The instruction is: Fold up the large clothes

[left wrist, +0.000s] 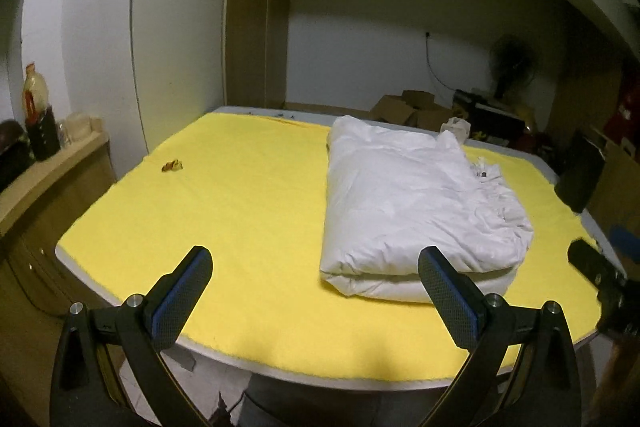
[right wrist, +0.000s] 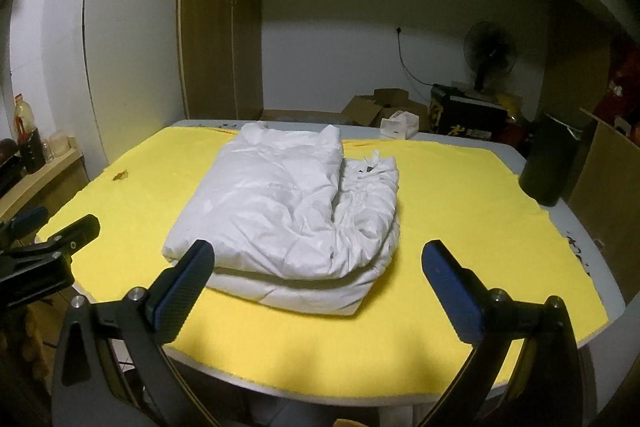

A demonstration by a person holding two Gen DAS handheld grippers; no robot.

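A white padded jacket point(left wrist: 408, 203) point(right wrist: 296, 211) lies folded into a thick rectangle on the yellow cloth point(left wrist: 240, 211) point(right wrist: 460, 219) that covers the table. My left gripper point(left wrist: 316, 263) hovers over the table's near edge, left of the bundle's front corner, jaws wide open and empty. My right gripper point(right wrist: 318, 259) hangs in front of the bundle's near edge, also wide open with nothing between its fingers. The right gripper's tip point(left wrist: 588, 259) shows at the right edge of the left wrist view; the left gripper point(right wrist: 60, 243) shows at the left edge of the right wrist view.
A small brown scrap point(left wrist: 172, 166) point(right wrist: 120, 175) lies on the cloth at the far left. A dark cylinder point(right wrist: 552, 163) stands at the table's right edge. A wooden counter with bottles point(left wrist: 36, 131) runs along the left. Cardboard boxes point(right wrist: 380, 111) and a fan point(right wrist: 490, 53) sit beyond the table.
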